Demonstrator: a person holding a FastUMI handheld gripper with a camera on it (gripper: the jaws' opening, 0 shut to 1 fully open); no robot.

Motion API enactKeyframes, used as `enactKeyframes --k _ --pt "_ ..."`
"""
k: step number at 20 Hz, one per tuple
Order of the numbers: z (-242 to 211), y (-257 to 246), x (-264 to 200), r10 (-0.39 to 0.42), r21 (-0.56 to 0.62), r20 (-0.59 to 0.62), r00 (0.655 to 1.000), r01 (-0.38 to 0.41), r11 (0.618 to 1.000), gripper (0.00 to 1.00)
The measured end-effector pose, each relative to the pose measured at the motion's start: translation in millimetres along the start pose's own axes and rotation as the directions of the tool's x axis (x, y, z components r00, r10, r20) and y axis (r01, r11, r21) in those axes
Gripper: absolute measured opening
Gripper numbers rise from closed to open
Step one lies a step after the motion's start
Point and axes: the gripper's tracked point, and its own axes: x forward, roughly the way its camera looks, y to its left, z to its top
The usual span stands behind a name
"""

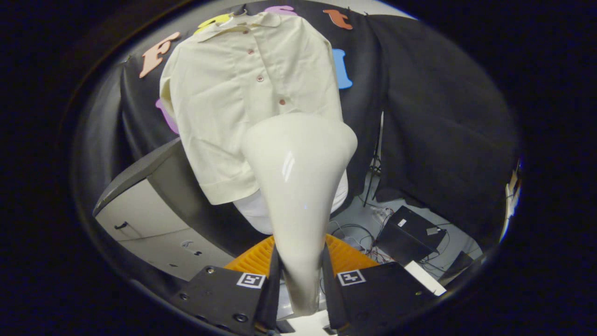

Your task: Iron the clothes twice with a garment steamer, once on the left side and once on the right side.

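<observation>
Jaws of the black gripper (301, 284) clench the narrow handle of a glossy cream plastic garment steamer (298, 186), one finger on each side. Its wide head meets the lower right front of a pale cream short-sleeved buttoned shirt (242, 93) hanging on the far wall. An orange ribbed basket (347, 256) sits below.

I see a grey cabinet (140, 210) standing to the left, an orange ribbed crate (347, 256) low in the middle, and a black box (410, 233) among loose cables (354, 231) on the floor.
</observation>
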Motion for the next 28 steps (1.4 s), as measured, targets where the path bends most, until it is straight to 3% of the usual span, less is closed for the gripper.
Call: enactKeyframes --k 6,14,20,22,24,28 --pt "11 72 -40 0.036 -0.061 0.061 0.997 -0.032 0.998 0.42" --pt "74 153 -107 0.141 -0.114 0.223 0.965 -0.118 0.986 0.42" --pt "108 182 -163 0.220 -0.168 0.337 0.916 -0.171 0.971 0.42" --pt "129 186 -190 0.228 -0.186 0.458 0.859 -0.158 0.970 0.42" --pt "129 189 -202 0.237 -0.208 0.499 0.834 -0.151 0.966 0.41" --pt "103 192 -199 0.242 -0.210 0.455 0.857 -0.161 0.964 0.41"
